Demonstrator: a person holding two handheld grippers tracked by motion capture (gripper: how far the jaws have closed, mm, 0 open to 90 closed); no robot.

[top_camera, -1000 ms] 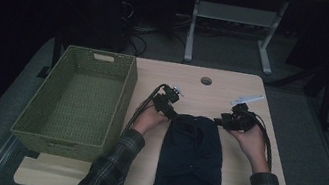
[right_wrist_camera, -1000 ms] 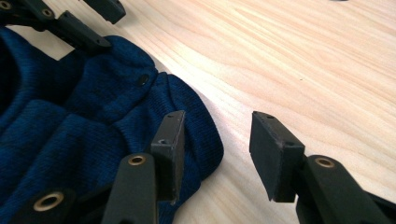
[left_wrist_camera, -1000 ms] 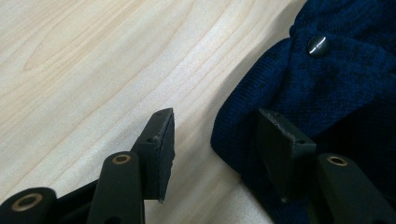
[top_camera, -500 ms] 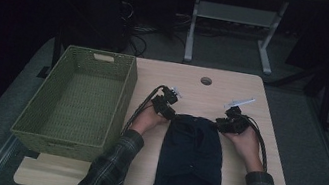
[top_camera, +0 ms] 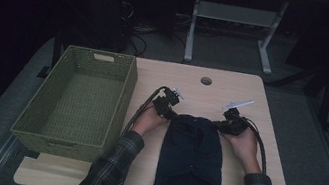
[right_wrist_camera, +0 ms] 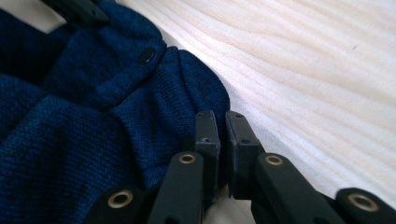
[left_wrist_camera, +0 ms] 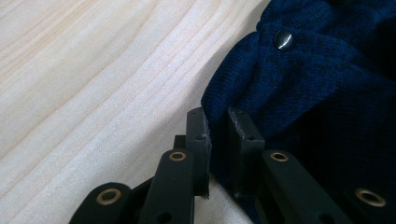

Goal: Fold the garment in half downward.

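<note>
A dark navy knitted garment (top_camera: 191, 163) with small dark buttons lies lengthwise on the wooden table (top_camera: 223, 90), running from the middle toward the near edge. My left gripper (top_camera: 171, 115) sits at its far left corner, and in the left gripper view (left_wrist_camera: 217, 121) the jaws are shut on the knit's edge (left_wrist_camera: 289, 88). At the far right corner is my right gripper (top_camera: 221, 126); the right gripper view (right_wrist_camera: 220, 122) shows its jaws pinched together on a fold of the same fabric (right_wrist_camera: 116, 126). Both grippers rest low against the tabletop.
An empty green woven basket (top_camera: 77, 103) stands along the table's left side, close to my left forearm. A small round hole (top_camera: 206, 80) is in the table's far part. Bare wood lies beyond the garment. Table legs and cables sit on the dark floor behind.
Both grippers have drawn slightly inward and nearer to the garment's far corners, and the garment's far edge looks a little more bunched between them.
</note>
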